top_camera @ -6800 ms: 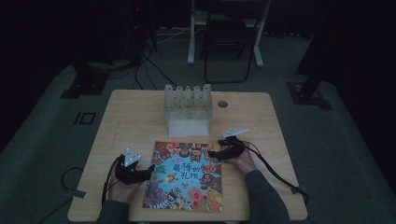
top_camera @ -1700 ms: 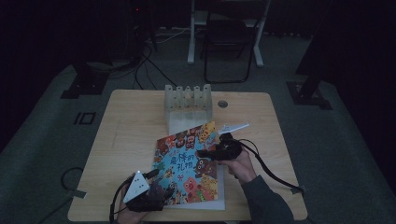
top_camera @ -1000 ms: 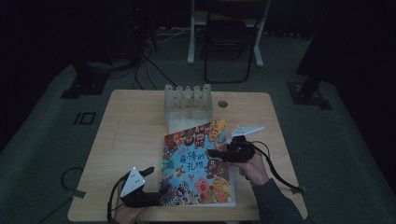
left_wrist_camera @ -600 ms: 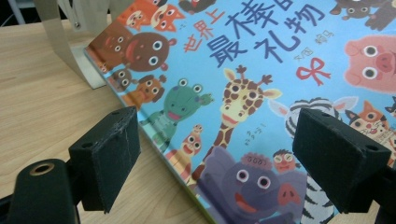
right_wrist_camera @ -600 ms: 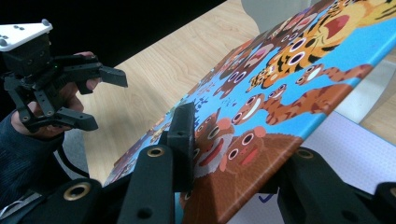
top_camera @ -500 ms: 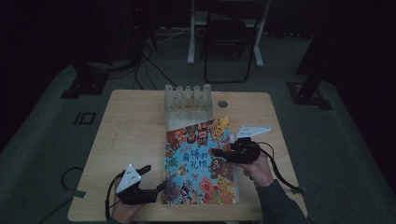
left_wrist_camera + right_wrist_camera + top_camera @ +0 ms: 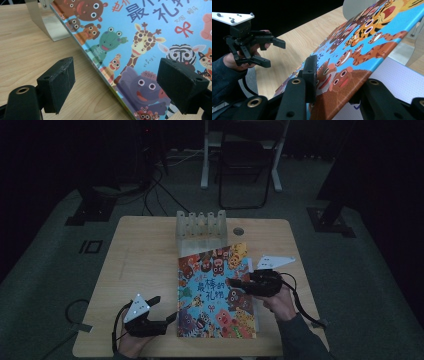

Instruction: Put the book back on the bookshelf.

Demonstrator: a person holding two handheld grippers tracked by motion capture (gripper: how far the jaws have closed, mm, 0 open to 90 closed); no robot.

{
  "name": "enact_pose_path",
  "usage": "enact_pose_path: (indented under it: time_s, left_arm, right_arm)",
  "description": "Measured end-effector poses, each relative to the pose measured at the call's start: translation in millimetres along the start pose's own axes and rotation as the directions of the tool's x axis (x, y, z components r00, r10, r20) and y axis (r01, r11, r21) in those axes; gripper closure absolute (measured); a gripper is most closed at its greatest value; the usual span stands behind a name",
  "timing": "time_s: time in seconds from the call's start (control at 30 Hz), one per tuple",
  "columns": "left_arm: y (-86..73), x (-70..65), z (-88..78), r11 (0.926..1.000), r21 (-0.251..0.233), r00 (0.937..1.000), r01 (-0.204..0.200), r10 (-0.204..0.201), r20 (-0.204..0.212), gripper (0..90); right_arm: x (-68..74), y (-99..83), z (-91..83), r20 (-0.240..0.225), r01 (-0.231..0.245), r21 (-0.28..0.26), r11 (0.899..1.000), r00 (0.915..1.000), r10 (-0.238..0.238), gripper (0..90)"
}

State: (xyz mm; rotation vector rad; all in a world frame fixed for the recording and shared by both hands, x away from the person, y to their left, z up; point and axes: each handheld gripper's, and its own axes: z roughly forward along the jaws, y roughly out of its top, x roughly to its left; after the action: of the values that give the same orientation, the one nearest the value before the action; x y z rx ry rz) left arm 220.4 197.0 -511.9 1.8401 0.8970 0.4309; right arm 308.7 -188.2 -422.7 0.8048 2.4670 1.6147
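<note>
The picture book (image 7: 216, 292) lies in the lower middle of the high view on the tabletop (image 7: 140, 265), its cover pinched by the right gripper (image 7: 235, 284)'s fingers. The cover should be raised slowly, with the spine steadied by the left gripper (image 7: 162, 312), whose fingers stand released.

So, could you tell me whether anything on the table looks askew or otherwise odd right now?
Yes: the picture book lies skewed, its far corner against the clear rack. Its front cover is lifted, pinched at the edge by the right gripper, baring a white page. The left gripper sits open beside its near corner.
</note>
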Motion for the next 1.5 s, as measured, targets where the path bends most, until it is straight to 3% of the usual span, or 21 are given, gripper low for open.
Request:
enact_pose_path:
  time_s: [0.23,0.97,1.5]
  left_arm:
    - [1.4,2.6,0.8,0.9999,0.009,1.0,0.008,-0.008,0.002,14.9]
    - [19.3,15.6,2.0,0.9988,-0.034,0.9991,0.036,-0.035,0.024,14.9]
    - [33.7,23.4,14.9,0.998,-0.043,0.9982,0.046,-0.045,0.039,14.7]
  right_arm:
    - [1.1,0.1,-3.0,0.003,0.019,-0.01,1.0,0.9998,-0.019,67.8]
    - [6.5,3.7,-11.5,0.014,0.089,-0.04,0.995,0.996,-0.088,68.2]
    - [7.9,4.9,-18.9,0.041,0.142,-0.08,0.987,0.9895,-0.139,68.7]
